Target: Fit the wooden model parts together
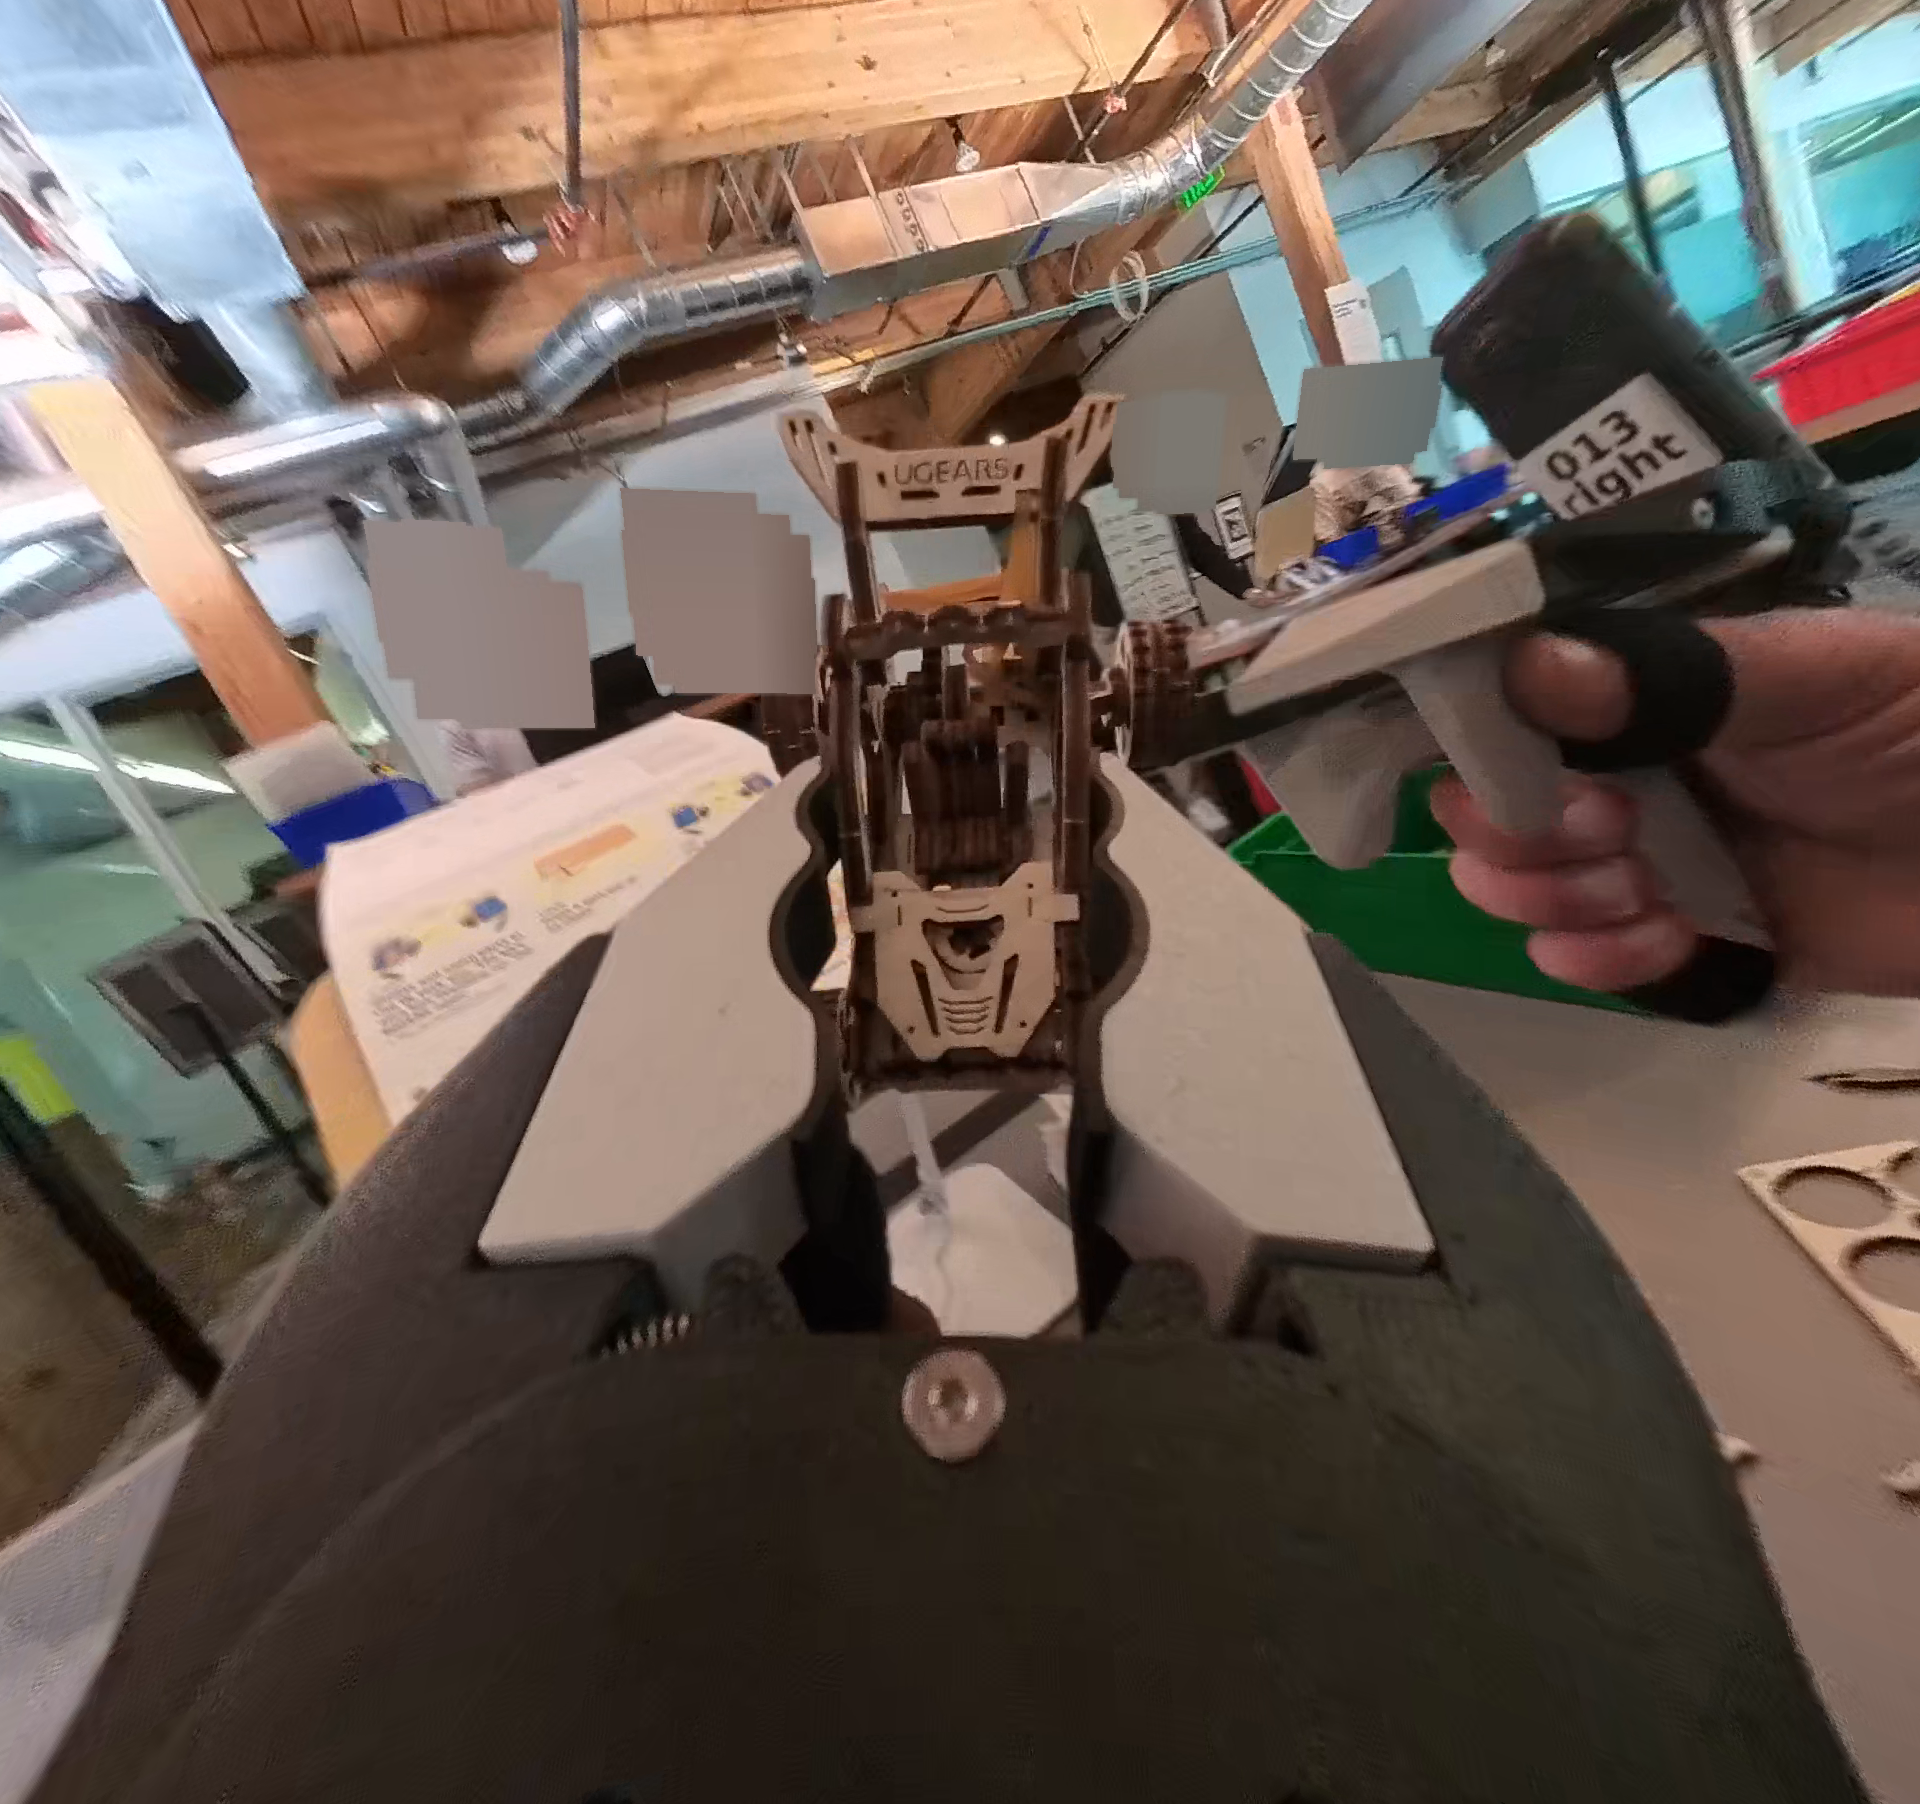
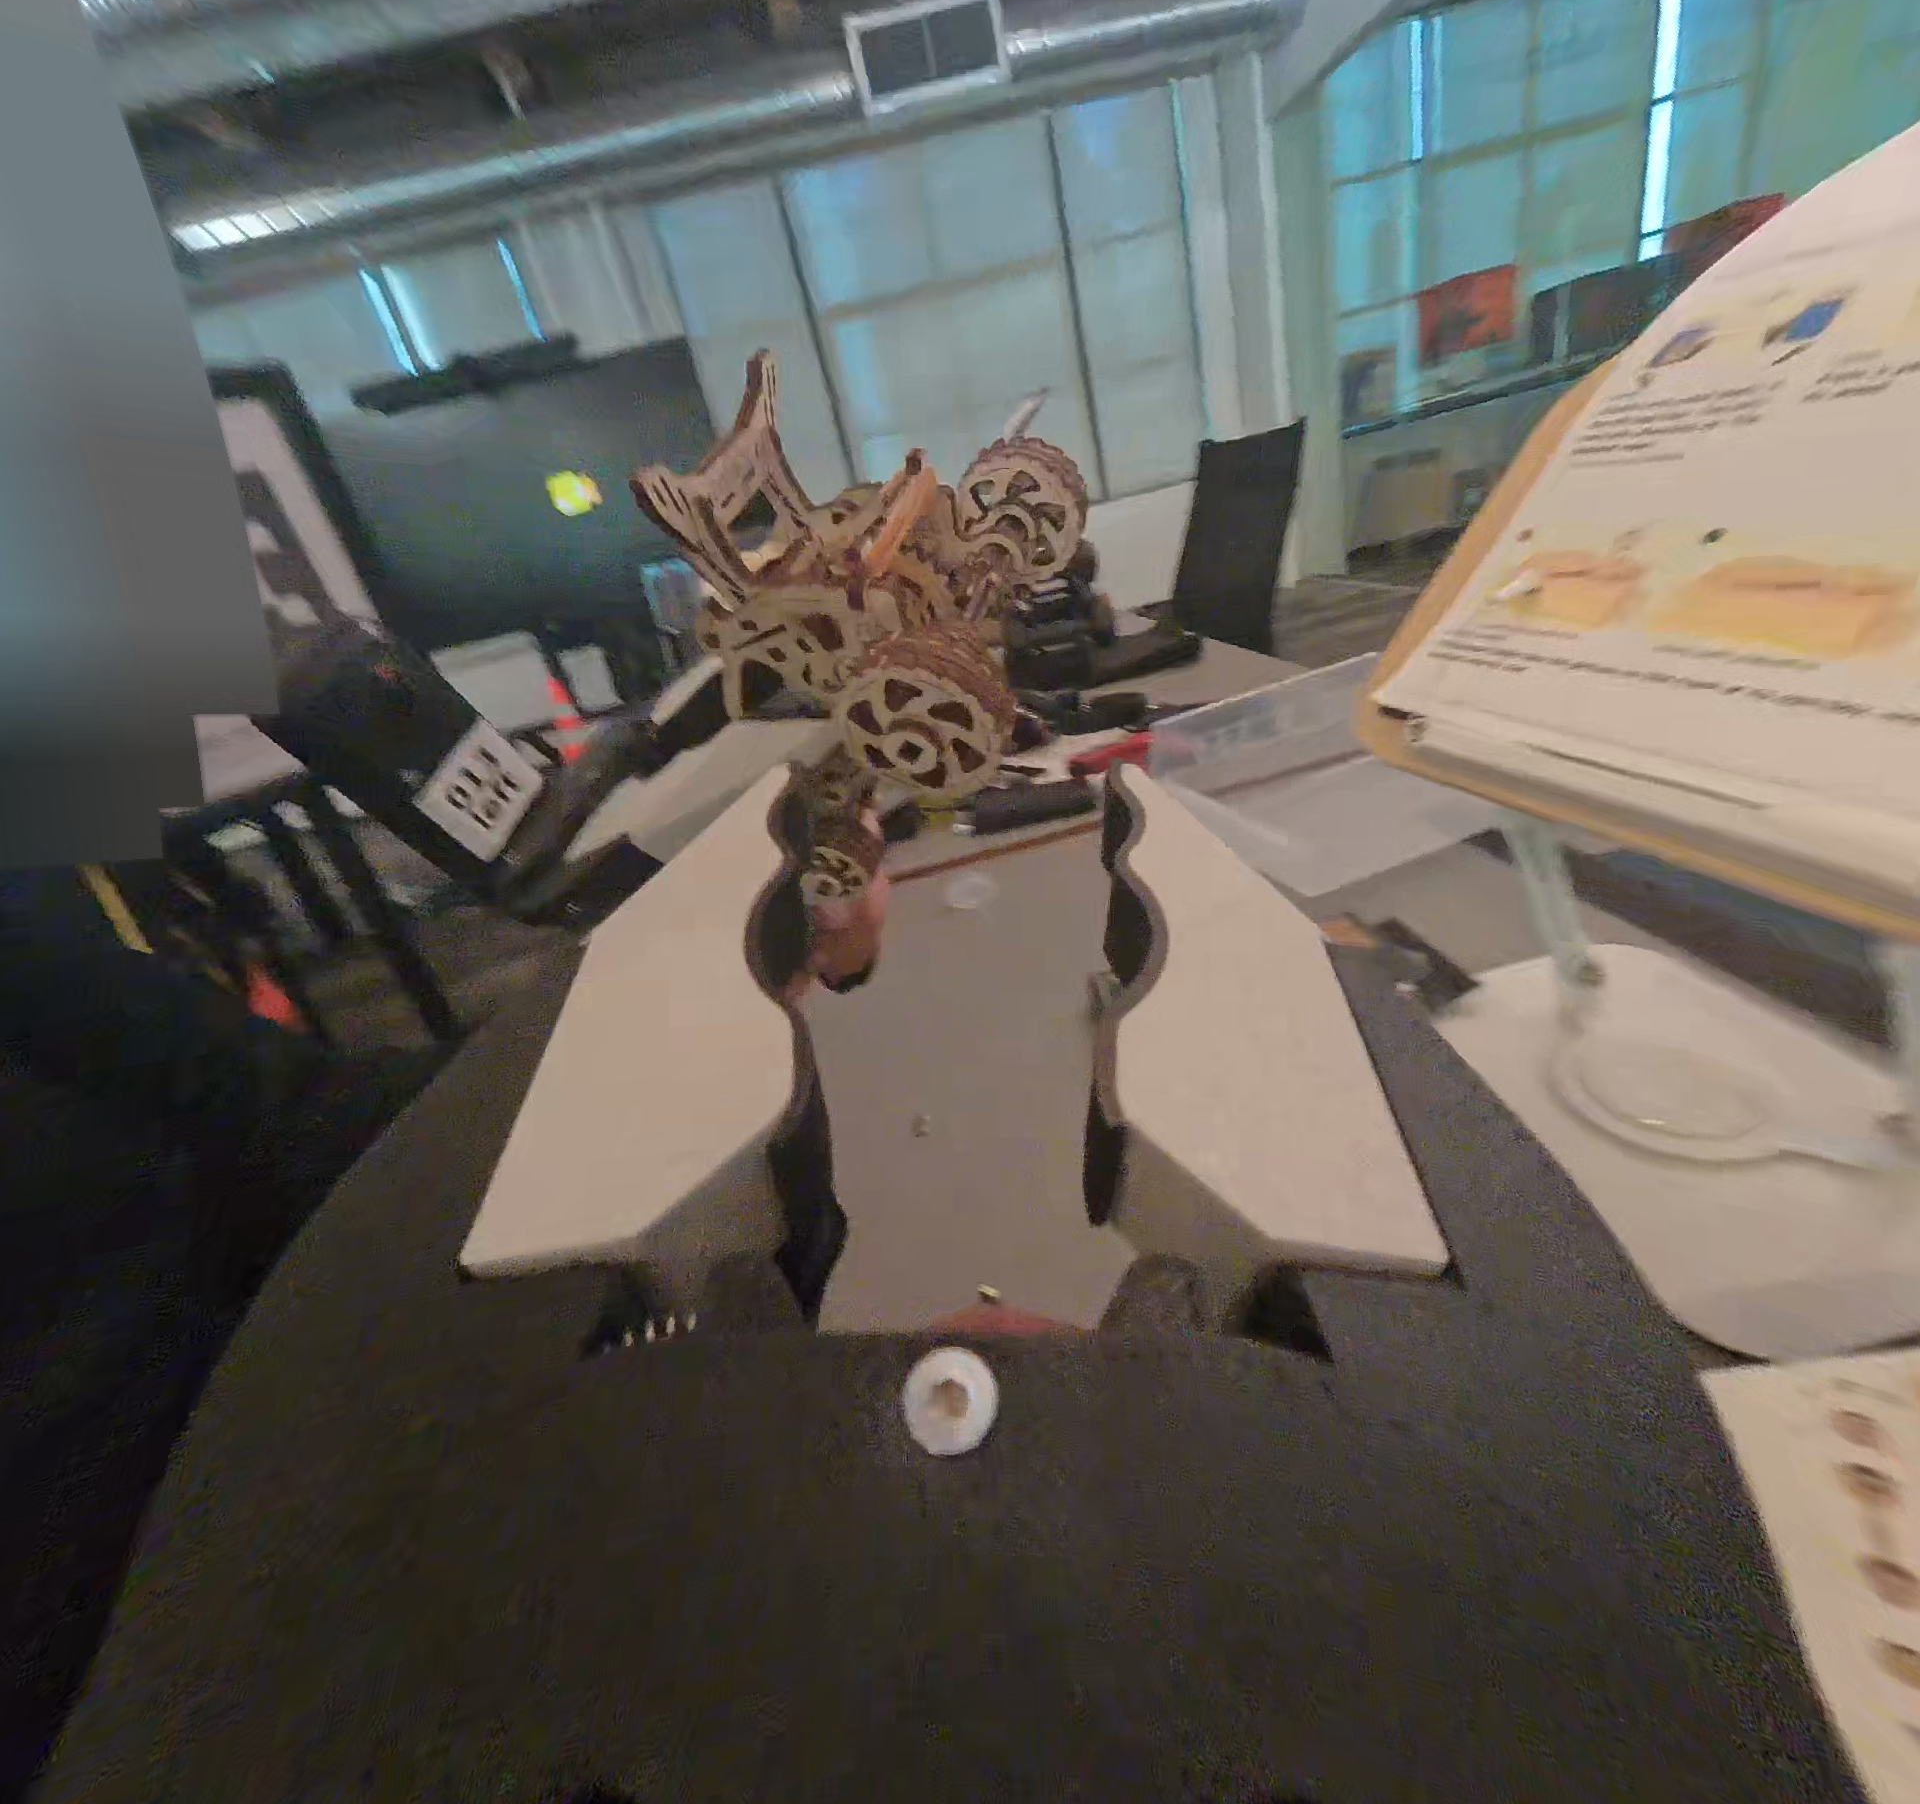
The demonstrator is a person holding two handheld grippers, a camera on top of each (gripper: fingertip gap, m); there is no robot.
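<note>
- Left gripper [image 1: 961, 907] clamped on the wooden model [image 1: 961, 819], fingers [image 1: 675, 1058] pressed against both flanks, model lifted clear of the table [image 1: 1558, 1110].
- Model upright between the fingers, spoiler end at the top, pale front panel low near the finger roots.
- Right gripper [image 2: 940, 881] spread wide, fingers [image 2: 1236, 1027] well apart; gap between them bare except at the left finger.
- Small wooden gear piece [image 2: 836, 845] against the inner face of the right gripper's left finger, just under the model's near wheel [image 2: 925, 720]; contact with the model cannot be told.
- Seen from the left wrist, right gripper [image 1: 1174, 679] reaching in from the right, tip at the model's side wheel [image 1: 1153, 679], hand [image 1: 1704, 798] wrapped on its handle.
- Manual [image 2: 1683, 549] propped on a clear stand [image 2: 1621, 1058] to the right of the model.
- Punched-out plywood sheet [image 1: 1849, 1235] flat on the table, green bin [image 1: 1382, 881] behind.
</note>
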